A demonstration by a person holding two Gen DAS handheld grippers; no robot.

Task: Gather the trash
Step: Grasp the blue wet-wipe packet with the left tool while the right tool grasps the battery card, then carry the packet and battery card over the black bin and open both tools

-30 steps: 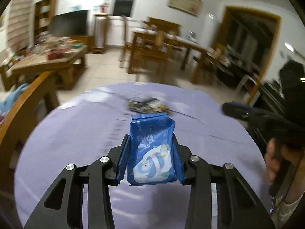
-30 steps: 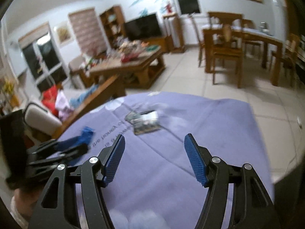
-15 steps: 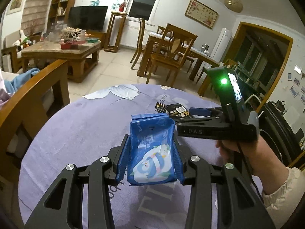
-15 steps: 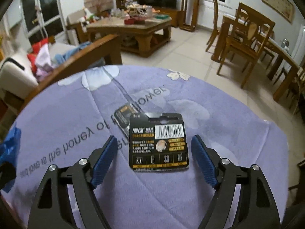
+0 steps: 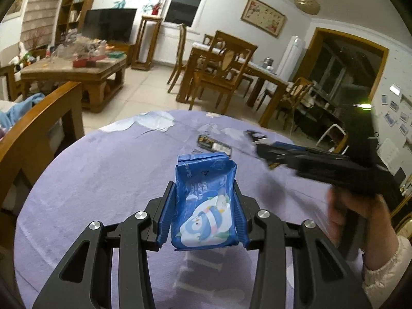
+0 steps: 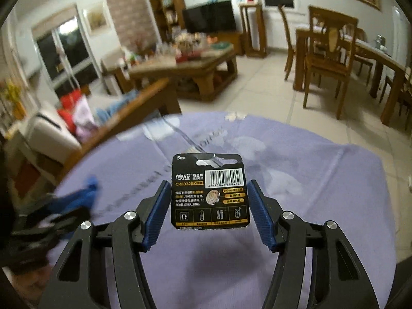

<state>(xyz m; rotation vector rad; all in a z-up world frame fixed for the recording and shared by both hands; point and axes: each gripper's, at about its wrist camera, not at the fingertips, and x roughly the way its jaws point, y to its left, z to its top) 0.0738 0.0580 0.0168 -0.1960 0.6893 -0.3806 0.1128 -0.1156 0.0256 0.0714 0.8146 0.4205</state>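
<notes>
My left gripper (image 5: 203, 206) is shut on a blue wipes packet (image 5: 204, 203) with a penguin print, held above the purple tablecloth (image 5: 103, 180). My right gripper (image 6: 209, 206) is shut on a black battery card (image 6: 209, 191) marked CR2032 and holds it lifted off the cloth. In the left wrist view the right gripper (image 5: 262, 146) shows blurred at the right, with the card's edge (image 5: 255, 136) at its tip. A second black wrapper (image 5: 213, 144) lies on the cloth beyond the blue packet. The left gripper with its blue packet (image 6: 82, 195) shows blurred at the left of the right wrist view.
The round table is covered by the purple cloth with white flowers (image 6: 309, 185). A wooden chair back (image 5: 38, 123) stands at the table's left edge. Farther off are a cluttered coffee table (image 5: 77, 69), dining chairs (image 5: 221, 69) and a sofa (image 6: 51, 134).
My right gripper closed on the battery card, which lay on the cloth, and lifted it. My left gripper kept hold of the blue packet and shifted only a little.
</notes>
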